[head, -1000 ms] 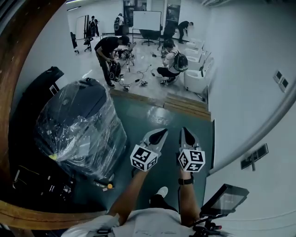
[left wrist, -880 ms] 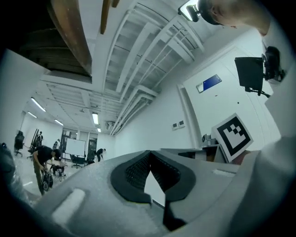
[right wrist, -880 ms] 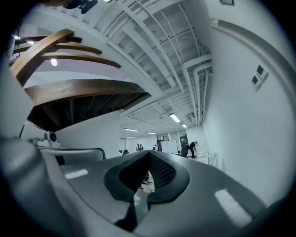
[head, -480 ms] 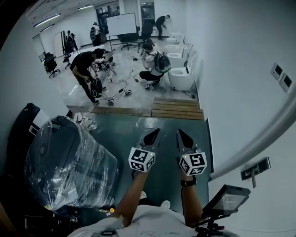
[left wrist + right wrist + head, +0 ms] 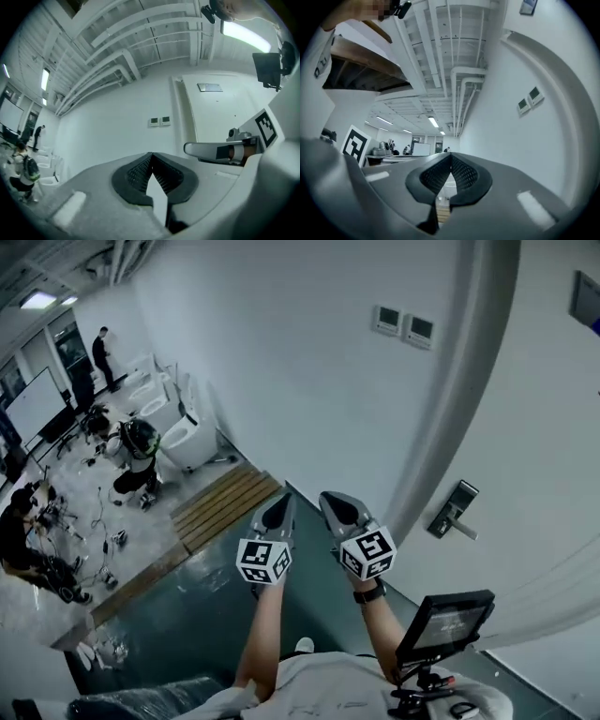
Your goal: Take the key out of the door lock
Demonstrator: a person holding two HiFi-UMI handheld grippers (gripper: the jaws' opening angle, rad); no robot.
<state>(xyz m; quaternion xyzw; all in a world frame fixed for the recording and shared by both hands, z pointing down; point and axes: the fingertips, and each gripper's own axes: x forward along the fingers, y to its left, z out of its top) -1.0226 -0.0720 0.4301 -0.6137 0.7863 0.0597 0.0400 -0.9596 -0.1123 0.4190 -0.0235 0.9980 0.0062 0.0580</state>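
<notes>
approach stage. left gripper, right gripper: jaws closed, empty, well apart from door lock. key not discernible. next, likely: reach lock, open.

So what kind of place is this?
Likely a lab or test hall, not a home: toilets lined along the wall, people working among cables on the floor, and a whiteboard.

I'm looking into a big open test lab: bare white walls, exposed ceiling pipes, a whiteboard, white toilets lined up along one wall, and people crouched over cables strewn across the floor.
</notes>
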